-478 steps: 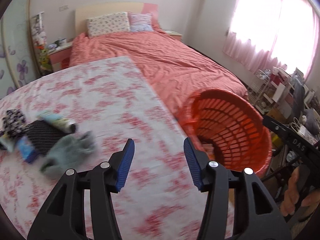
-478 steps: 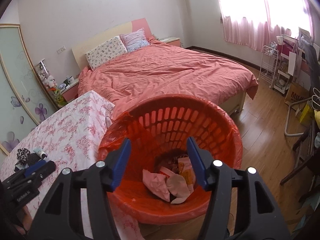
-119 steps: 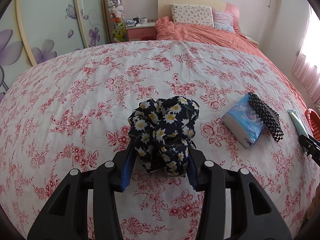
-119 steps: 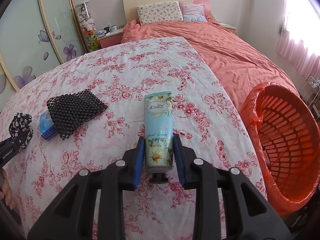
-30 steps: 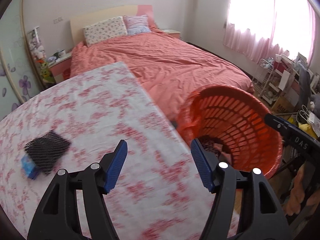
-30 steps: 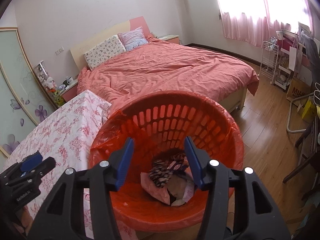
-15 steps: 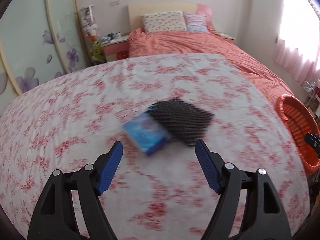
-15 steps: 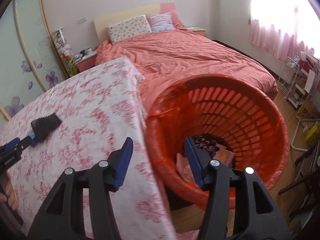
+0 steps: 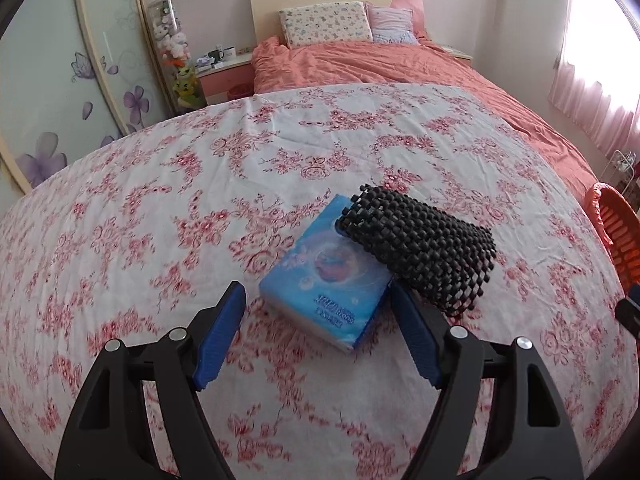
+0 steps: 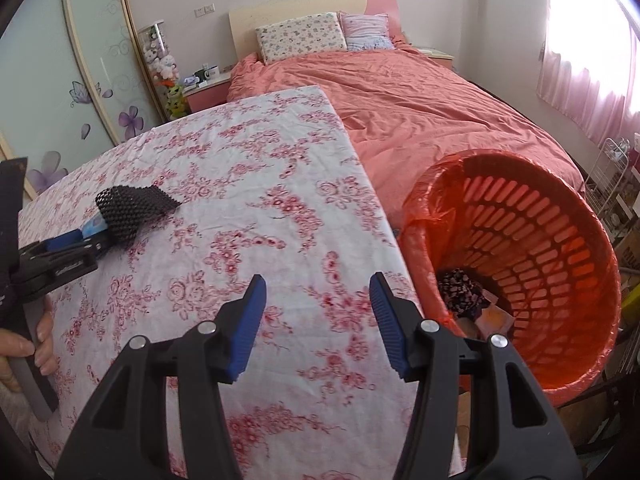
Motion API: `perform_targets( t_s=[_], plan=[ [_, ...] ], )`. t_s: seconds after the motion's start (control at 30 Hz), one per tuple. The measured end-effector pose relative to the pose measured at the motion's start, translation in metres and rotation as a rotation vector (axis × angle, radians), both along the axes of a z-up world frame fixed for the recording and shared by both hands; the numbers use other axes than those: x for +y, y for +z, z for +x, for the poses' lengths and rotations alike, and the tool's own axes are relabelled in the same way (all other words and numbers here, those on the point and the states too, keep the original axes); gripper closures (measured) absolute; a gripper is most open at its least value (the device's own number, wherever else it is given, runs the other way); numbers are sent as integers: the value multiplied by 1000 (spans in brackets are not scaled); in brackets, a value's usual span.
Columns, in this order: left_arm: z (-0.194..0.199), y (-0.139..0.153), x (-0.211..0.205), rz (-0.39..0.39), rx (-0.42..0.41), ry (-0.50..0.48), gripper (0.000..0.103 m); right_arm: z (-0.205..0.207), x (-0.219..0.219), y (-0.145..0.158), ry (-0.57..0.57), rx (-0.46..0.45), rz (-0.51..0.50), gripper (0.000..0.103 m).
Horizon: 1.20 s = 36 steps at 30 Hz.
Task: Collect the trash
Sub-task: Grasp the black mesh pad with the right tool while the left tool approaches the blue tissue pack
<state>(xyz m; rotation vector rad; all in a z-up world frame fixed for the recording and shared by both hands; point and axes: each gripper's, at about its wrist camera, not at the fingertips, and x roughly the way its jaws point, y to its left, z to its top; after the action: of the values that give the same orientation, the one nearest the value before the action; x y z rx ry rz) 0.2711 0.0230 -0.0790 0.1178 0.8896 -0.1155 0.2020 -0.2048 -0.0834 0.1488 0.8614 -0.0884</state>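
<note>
A blue tissue pack [image 9: 328, 280] lies on the floral tablecloth [image 9: 160, 208], with a black bead mat [image 9: 420, 248] resting partly on its far right corner. My left gripper [image 9: 316, 300] is open, its jaws on either side of the pack's near end. My right gripper [image 10: 316, 284] is open and empty above the table's right part. The red basket [image 10: 552, 248] with a red liner stands beside the table's right edge; it holds a dark floral cloth [image 10: 460, 288] and other trash. The mat [image 10: 132, 208] and pack [image 10: 93, 224] also show in the right wrist view.
A bed with a coral cover [image 10: 420, 96] stands behind the table. A nightstand [image 9: 224, 68] and a sliding wardrobe door [image 9: 60, 80] are at the back left. A wire rack [image 10: 612, 184] stands at the right by the curtained window. The basket rim [image 9: 612, 224] shows at the left view's right edge.
My left gripper has moved closer to the tissue pack, which now lies between its open jaws. My right gripper has swung left from the basket to over the table.
</note>
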Motion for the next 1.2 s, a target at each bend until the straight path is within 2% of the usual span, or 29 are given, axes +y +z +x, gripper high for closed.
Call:
perform_targets(
  t_s=[0.07, 0.27, 0.4, 0.5, 0.6, 0.7, 0.8, 1.07, 1.1, 1.2],
  plan=[
    [5, 0, 2, -11, 3, 11, 38, 3, 6, -1, 13, 7, 4, 50],
    [6, 2, 36, -3, 11, 153, 38, 11, 26, -2, 57, 11, 0, 50],
    [-2, 4, 79, 40, 20, 301, 36, 21, 44, -2, 93, 13, 6, 50],
    [-4, 3, 104, 36, 19, 347, 36, 31, 62, 1, 127, 6, 23, 50],
    [-9, 3, 117, 16, 9, 344, 35, 42, 83, 4, 171, -9, 56, 50],
    [-12, 2, 123, -16, 7, 336, 35, 56, 105, 7, 205, -21, 76, 43],
    [-11, 2, 126, -34, 9, 335, 35, 71, 126, 6, 228, -15, 81, 41],
    [-11, 2, 123, -40, 11, 329, 35, 109, 167, -3, 248, 7, -10, 37],
    [-11, 2, 123, -41, 11, 328, 35, 112, 169, -4, 246, 12, -22, 37],
    [-10, 1, 123, -42, 11, 328, 35, 118, 170, -9, 233, 26, -45, 53]
  ],
)
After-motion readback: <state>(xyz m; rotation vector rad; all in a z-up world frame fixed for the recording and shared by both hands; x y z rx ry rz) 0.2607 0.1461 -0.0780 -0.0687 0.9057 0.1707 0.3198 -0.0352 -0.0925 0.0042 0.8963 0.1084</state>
